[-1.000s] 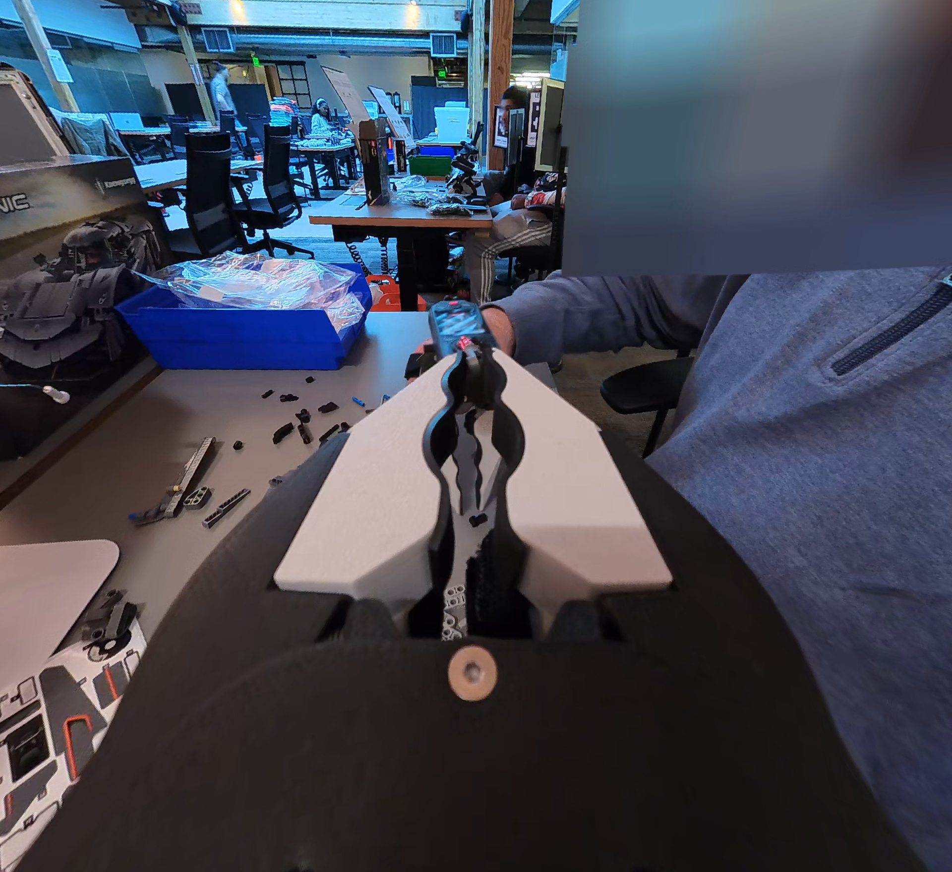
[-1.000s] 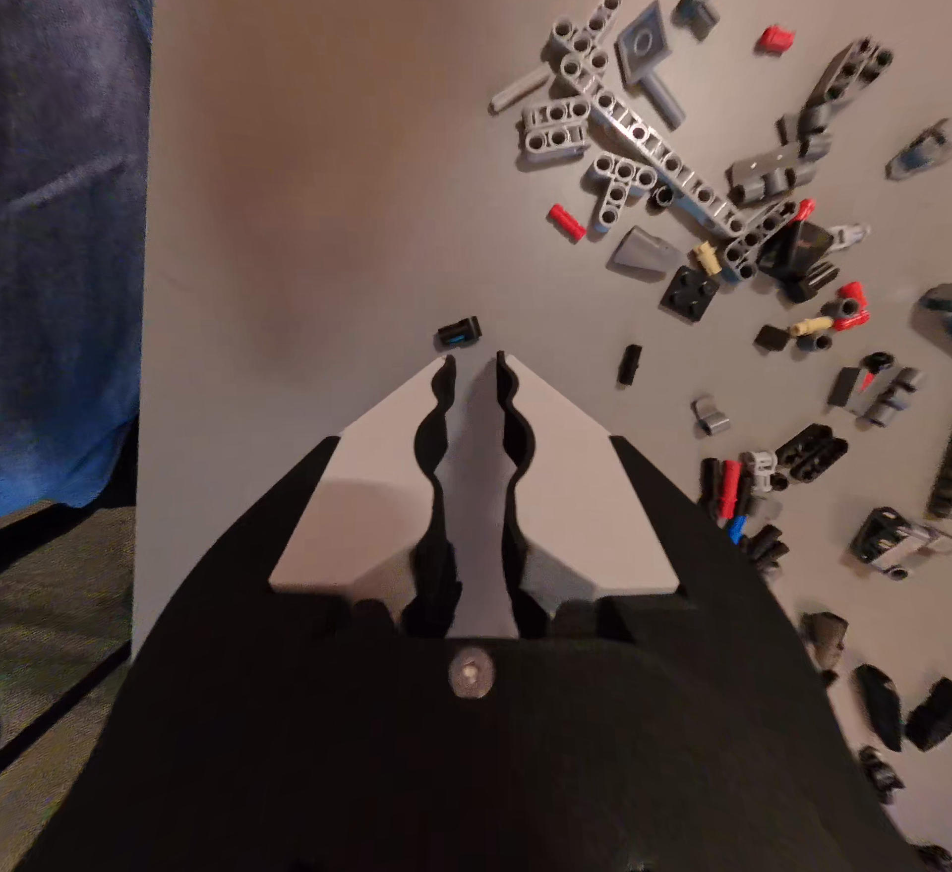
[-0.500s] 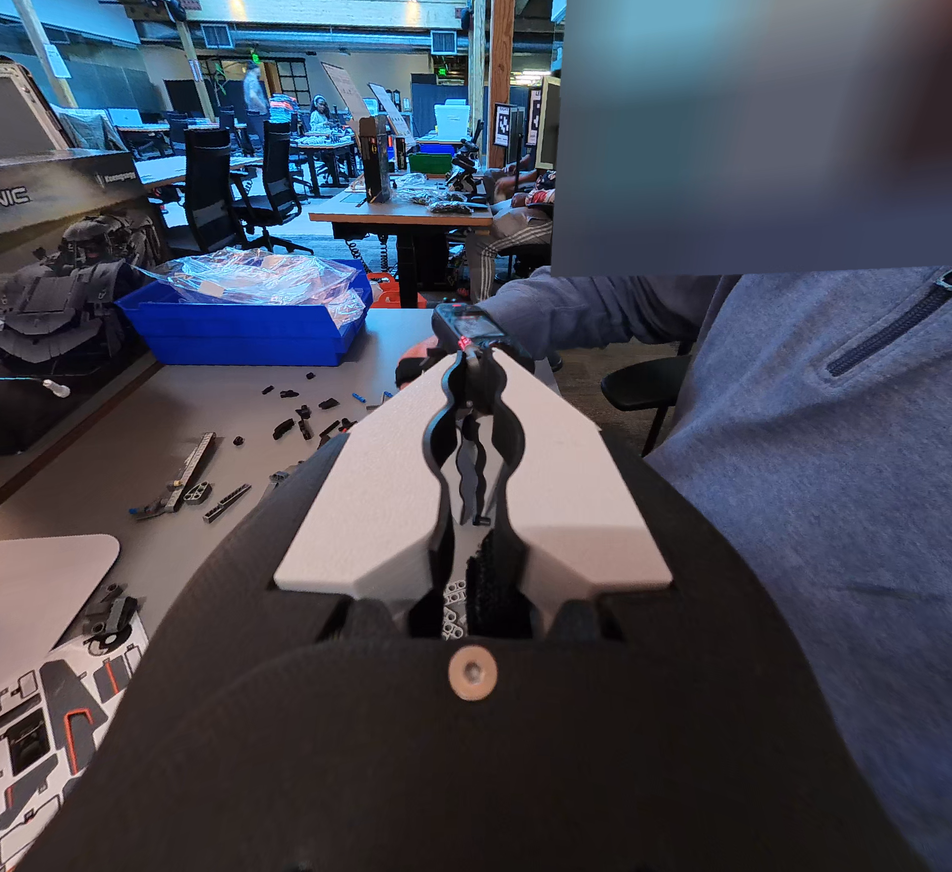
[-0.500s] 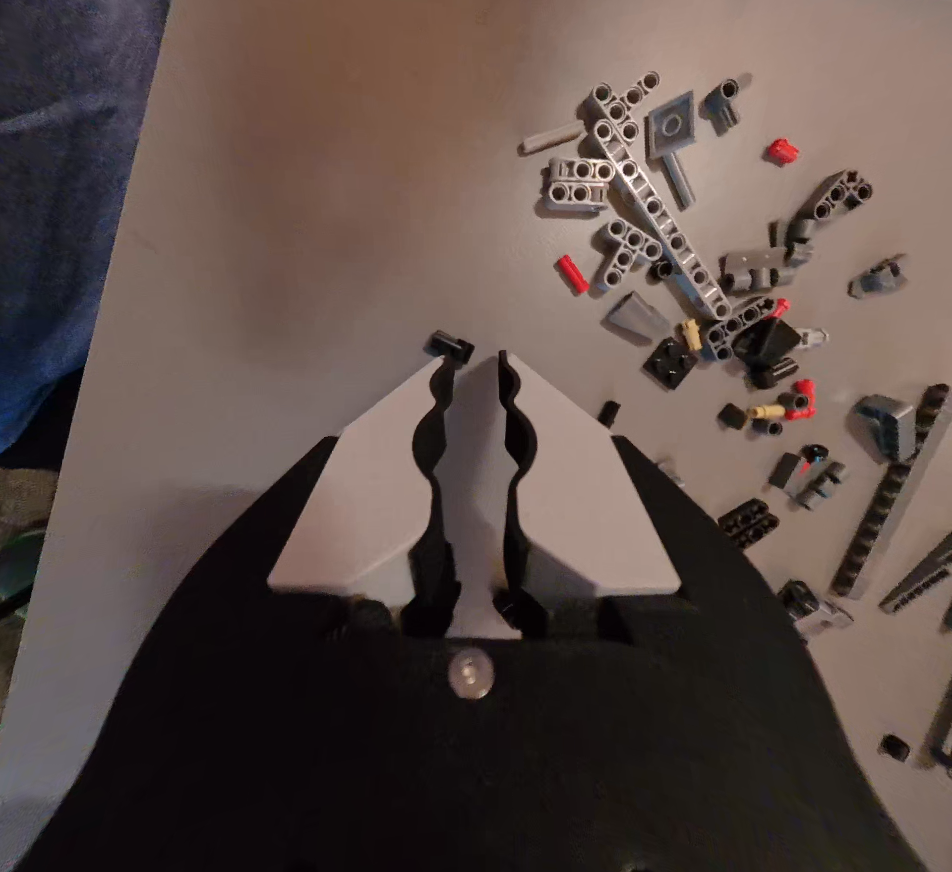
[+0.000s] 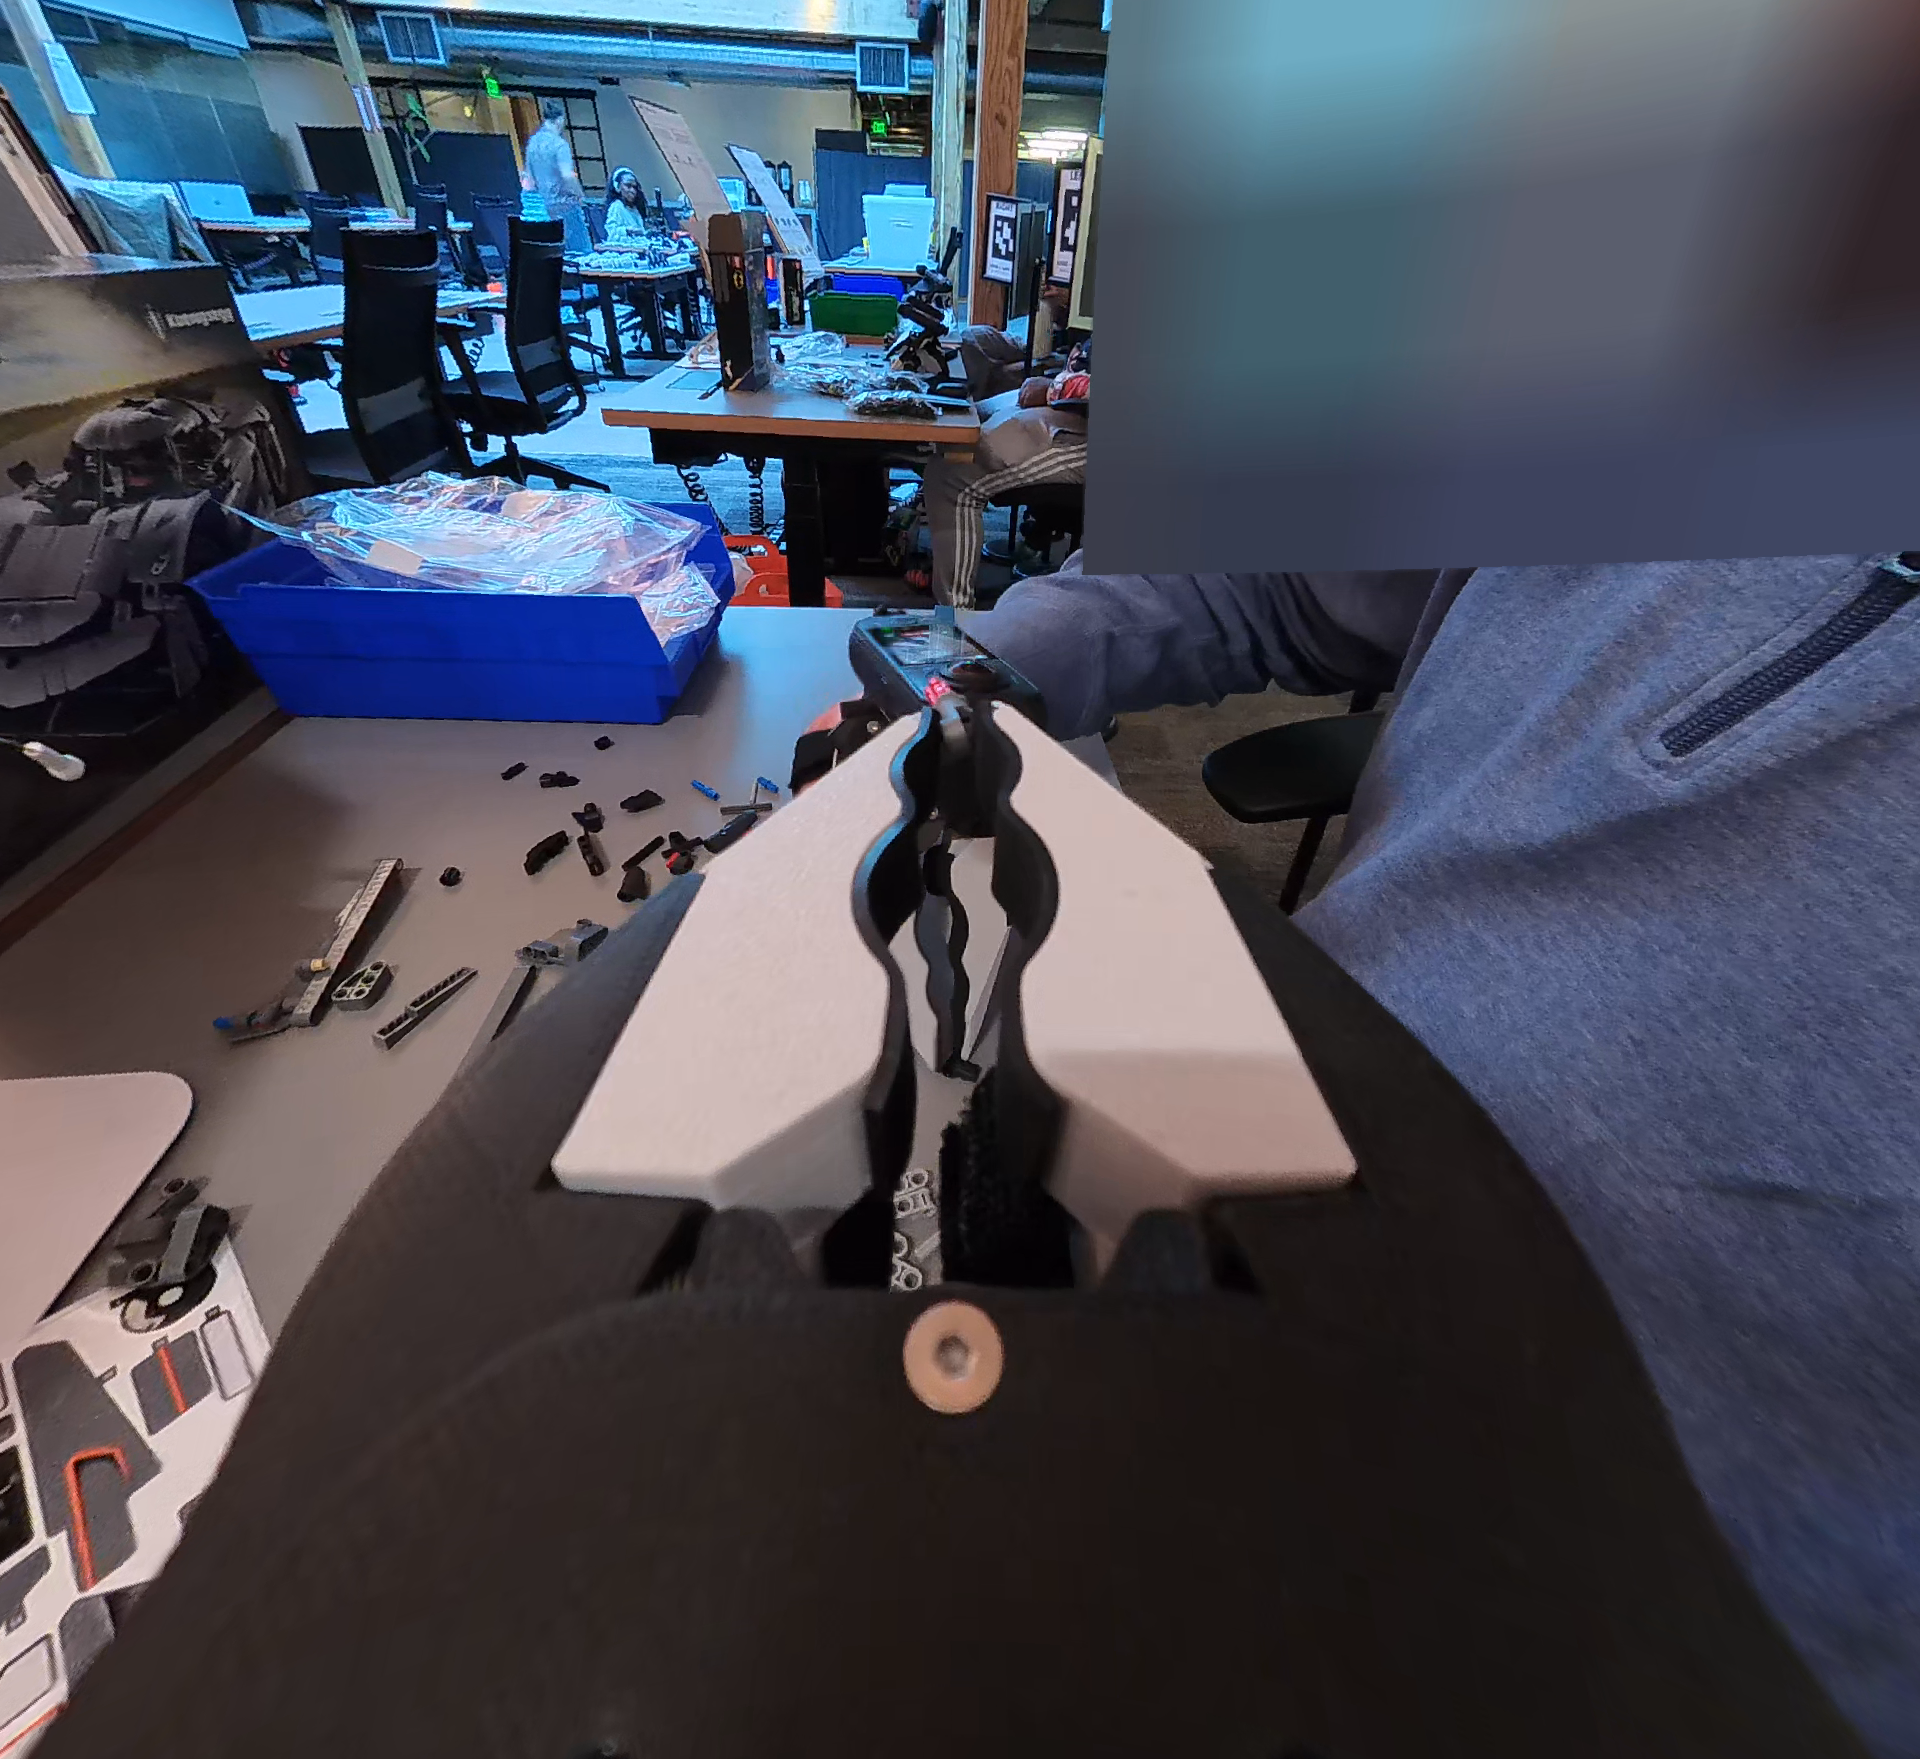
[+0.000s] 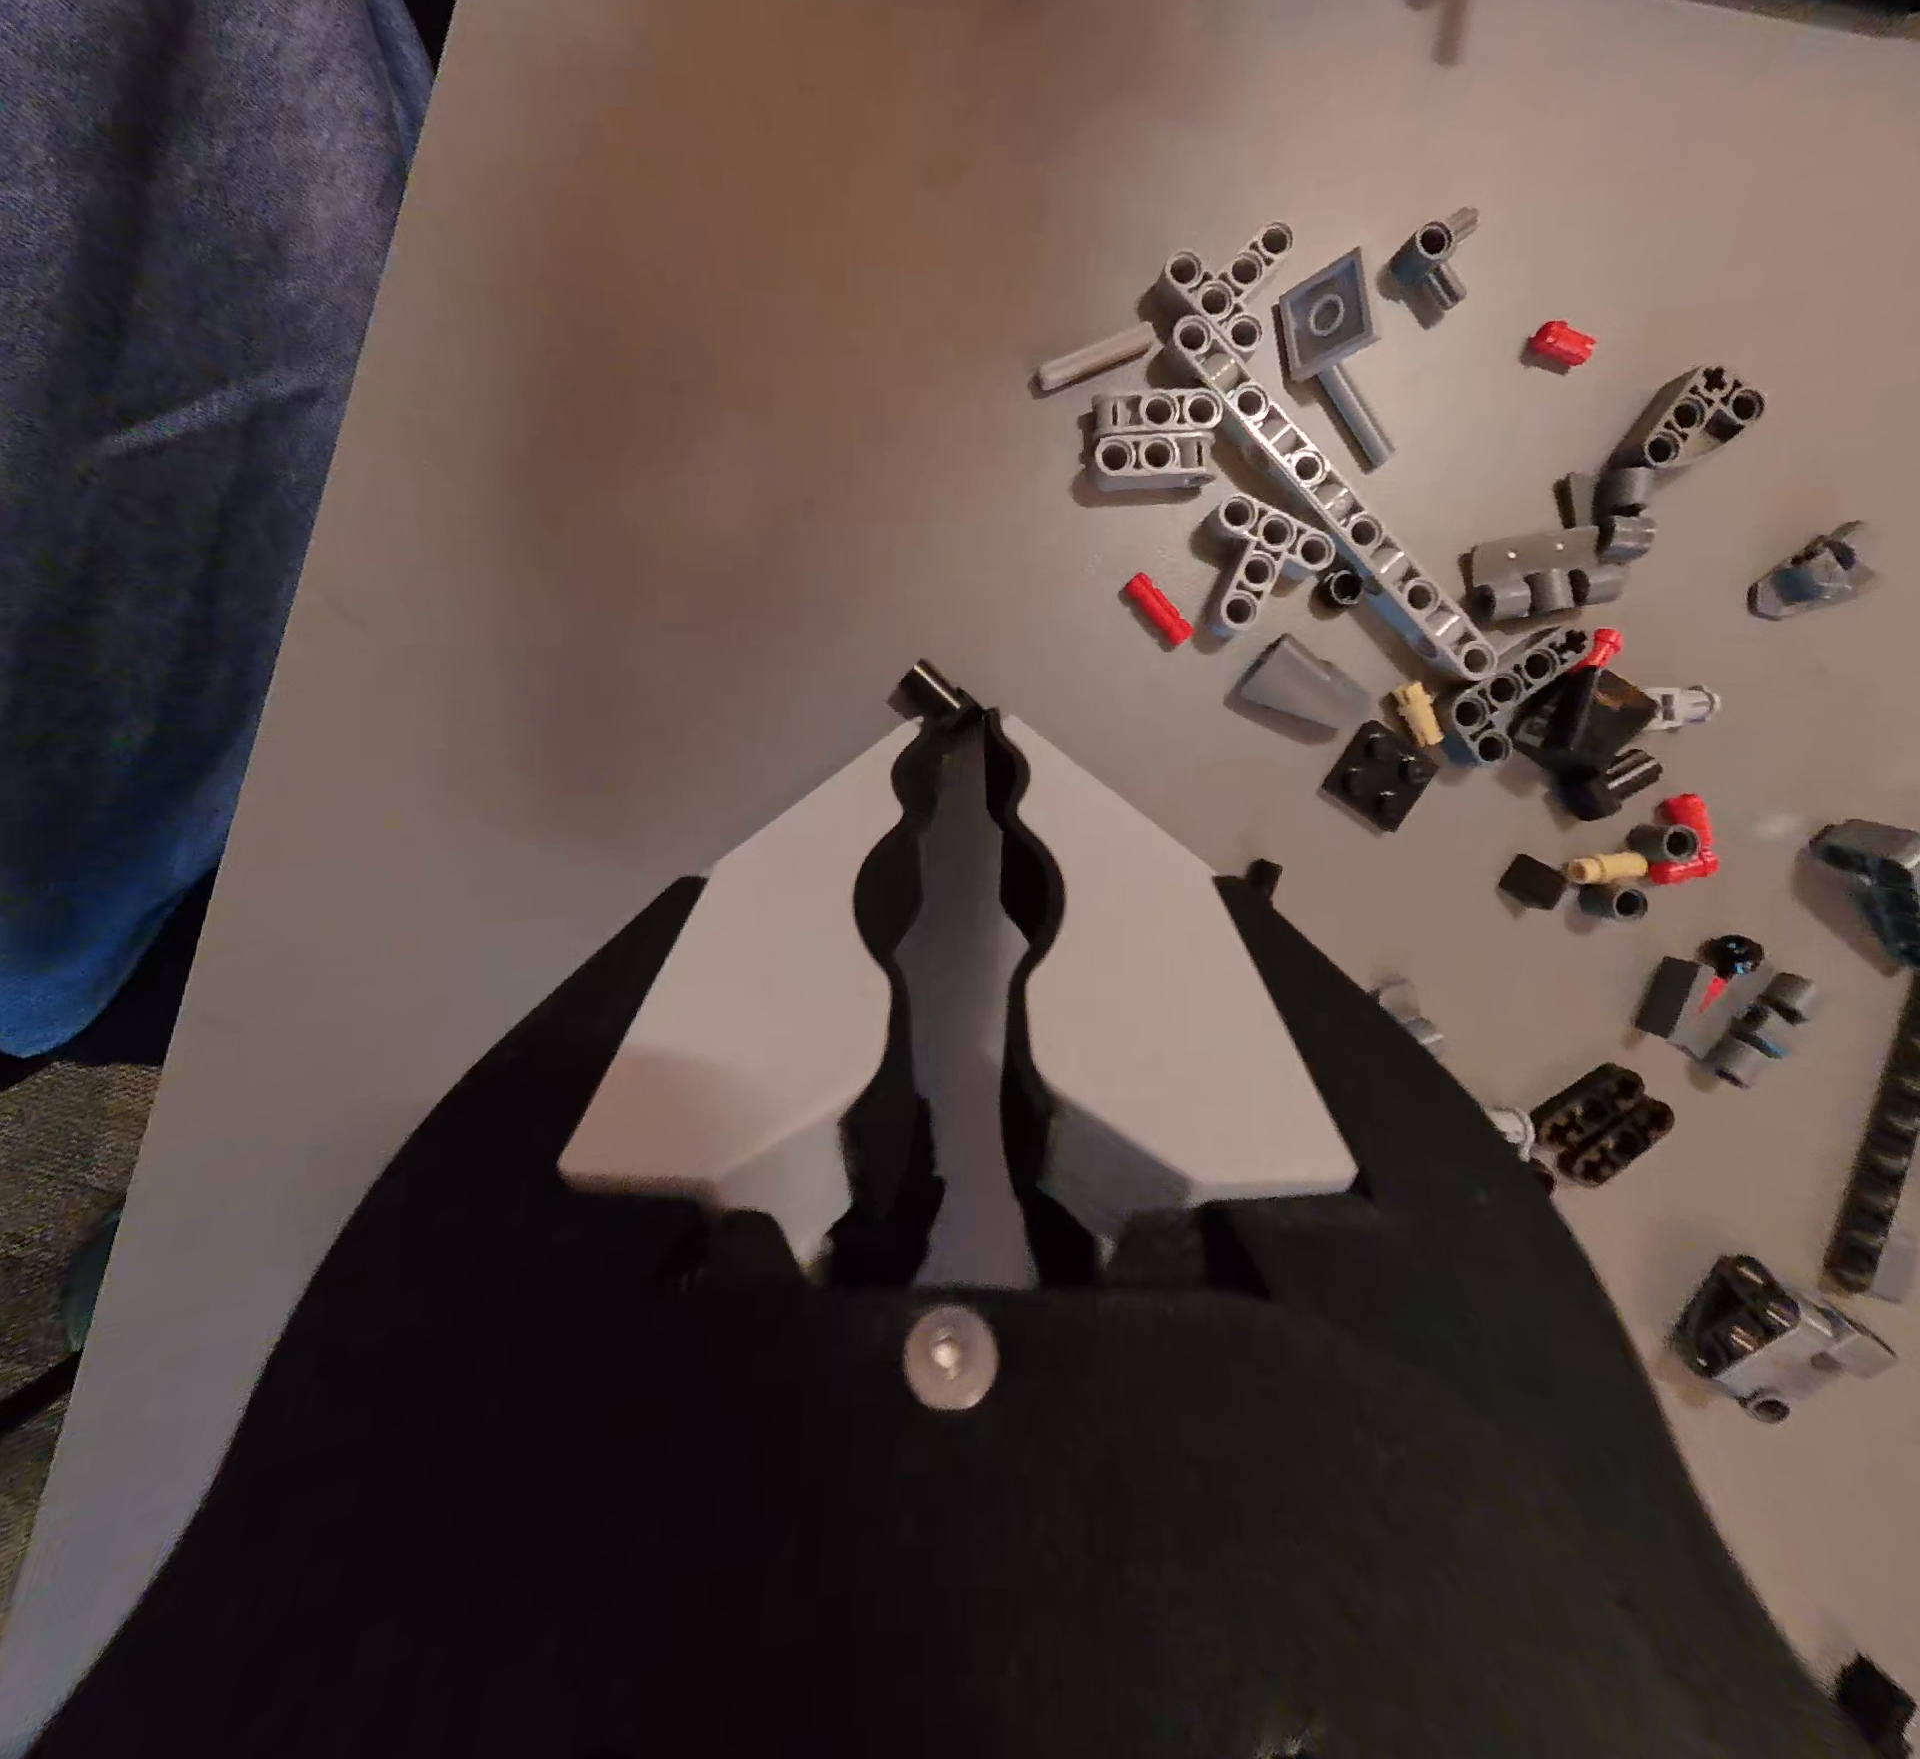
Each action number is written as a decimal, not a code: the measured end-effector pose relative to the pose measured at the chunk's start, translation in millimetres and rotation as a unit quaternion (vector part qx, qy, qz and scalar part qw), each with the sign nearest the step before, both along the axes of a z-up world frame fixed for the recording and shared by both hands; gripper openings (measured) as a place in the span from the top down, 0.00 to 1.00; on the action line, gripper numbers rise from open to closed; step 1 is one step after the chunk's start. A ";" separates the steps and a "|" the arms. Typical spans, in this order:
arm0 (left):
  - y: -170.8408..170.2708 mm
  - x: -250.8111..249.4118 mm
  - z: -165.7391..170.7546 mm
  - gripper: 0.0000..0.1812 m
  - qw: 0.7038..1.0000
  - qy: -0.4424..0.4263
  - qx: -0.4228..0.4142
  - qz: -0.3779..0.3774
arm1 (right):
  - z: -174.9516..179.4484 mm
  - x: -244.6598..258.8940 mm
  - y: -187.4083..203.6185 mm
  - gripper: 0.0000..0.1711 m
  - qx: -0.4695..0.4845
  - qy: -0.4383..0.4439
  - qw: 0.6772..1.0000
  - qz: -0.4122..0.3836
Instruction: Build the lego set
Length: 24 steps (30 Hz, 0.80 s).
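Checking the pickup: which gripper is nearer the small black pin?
Right. The right gripper pinches the small black pin at its tips; the left gripper is held up, well away.

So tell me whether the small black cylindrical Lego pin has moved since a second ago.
Yes. The small black pin, previously lying ahead of the right gripper, is now pinched at its tips.

- A small black pin sits at the very tip of the closed right gripper, pinched there just above the grey table.
- Loose grey, black and red lego pieces lie scattered to the right, a long grey holed beam running diagonally among them.
- More dark pieces dot the table in the left wrist view.
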<state>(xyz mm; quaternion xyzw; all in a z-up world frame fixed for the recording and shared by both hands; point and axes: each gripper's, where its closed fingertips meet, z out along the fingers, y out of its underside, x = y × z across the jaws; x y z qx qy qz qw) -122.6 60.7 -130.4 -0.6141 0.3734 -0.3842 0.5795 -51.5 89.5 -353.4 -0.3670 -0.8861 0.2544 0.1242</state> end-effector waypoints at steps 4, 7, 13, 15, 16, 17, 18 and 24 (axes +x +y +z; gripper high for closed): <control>0.0 0.9 -3.9 0.98 1.000 0.004 -0.006 0.003 | 0.1 0.5 -2.8 0.94 -0.016 -0.002 1.000 -0.006; -0.7 0.6 -4.7 0.98 1.000 0.007 -0.009 0.004 | 0.5 0.6 -3.7 0.91 -0.007 0.001 1.000 -0.006; -3.5 2.7 -4.2 0.98 1.000 0.010 -0.013 0.002 | 0.1 -1.9 -6.4 0.94 0.002 0.001 1.000 0.021; -4.7 3.8 -5.5 0.98 1.000 0.012 -0.014 0.003 | -0.1 -2.6 -7.5 0.95 -0.005 -0.003 1.000 0.024; -4.9 3.5 -6.1 0.98 1.000 0.014 -0.014 0.004 | 0.0 -2.5 -7.7 0.95 -0.010 -0.005 1.000 0.023; -4.8 4.0 -6.3 0.98 1.000 0.016 -0.014 0.006 | 0.1 -2.5 -7.9 0.96 -0.015 -0.008 1.000 0.019; -4.3 3.5 -6.5 0.98 1.000 0.016 -0.014 0.007 | 0.6 -2.9 -7.9 0.96 -0.021 -0.008 1.000 0.013; 4.7 5.3 -11.4 0.98 0.998 0.049 -0.004 0.035 | 48.8 -18.9 -1.8 0.96 -0.072 0.067 0.993 -0.067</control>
